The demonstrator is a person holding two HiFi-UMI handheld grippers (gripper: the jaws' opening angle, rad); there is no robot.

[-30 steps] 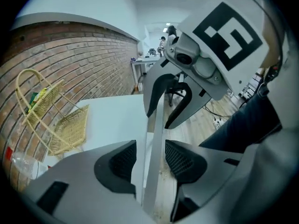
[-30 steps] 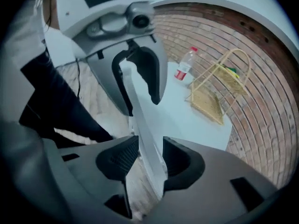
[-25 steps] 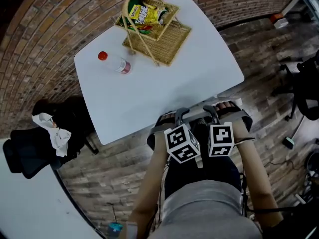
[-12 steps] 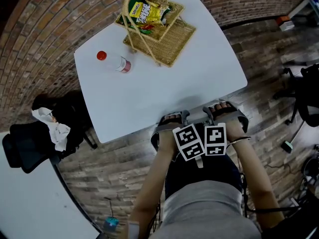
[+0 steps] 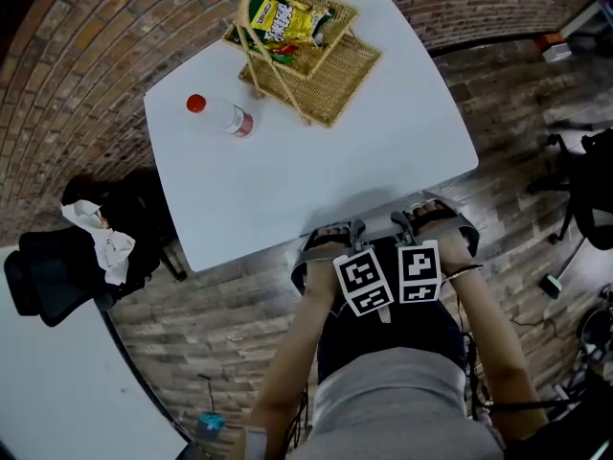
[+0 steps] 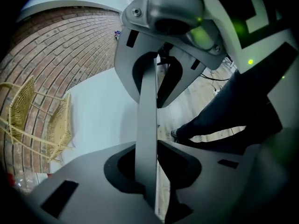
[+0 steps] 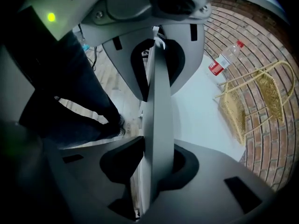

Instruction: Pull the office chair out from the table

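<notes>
The office chair (image 6: 146, 125) is tucked under the white table (image 5: 287, 180) at its 5 o'clock edge, and the left gripper (image 5: 337, 232) and right gripper (image 5: 421, 215), side by side, have just been closing their jaws and now pinch its thin grey back edge.

A red brick wall (image 5: 77, 56) behind, grey-brown wood-plank floor (image 5: 230, 324) below, a white tabletop (image 5: 48, 391) at lower left.
</notes>
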